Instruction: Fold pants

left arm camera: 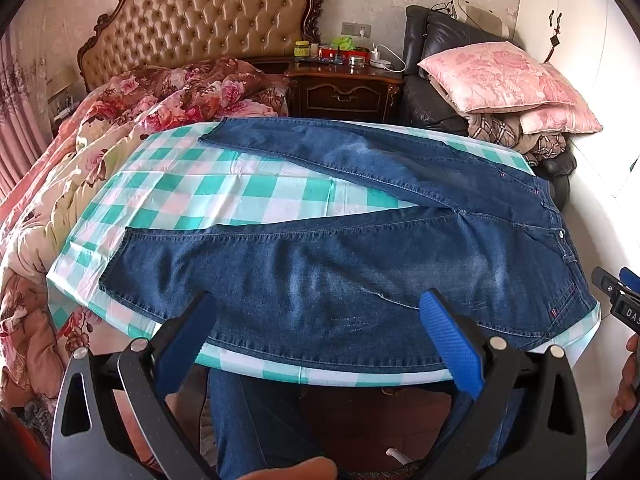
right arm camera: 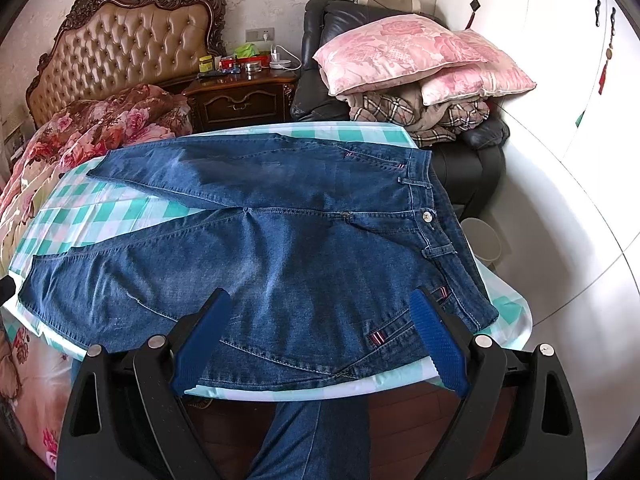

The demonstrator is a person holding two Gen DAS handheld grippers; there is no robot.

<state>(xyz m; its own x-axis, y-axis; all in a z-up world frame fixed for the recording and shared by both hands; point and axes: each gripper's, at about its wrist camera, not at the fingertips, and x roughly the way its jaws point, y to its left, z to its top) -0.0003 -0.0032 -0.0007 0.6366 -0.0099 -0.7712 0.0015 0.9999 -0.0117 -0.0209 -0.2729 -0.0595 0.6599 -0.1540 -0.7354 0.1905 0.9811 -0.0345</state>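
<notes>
The jeans (left arm camera: 360, 256) lie flat and unfolded on the green-checked tablecloth (left arm camera: 224, 184). Their long axis runs across the frame, waistband (right arm camera: 436, 216) at the right and leg hems at the left, with the legs splayed in a V. The left gripper (left arm camera: 320, 300) and right gripper (right arm camera: 320, 300) both sit spread wide at the near edge, holding nothing. Upper left there's a floral bed with a tufted headboard (left arm camera: 200, 12); a nightstand (right arm camera: 240, 96) and pink pillows (right arm camera: 408, 52) sit behind the table.
</notes>
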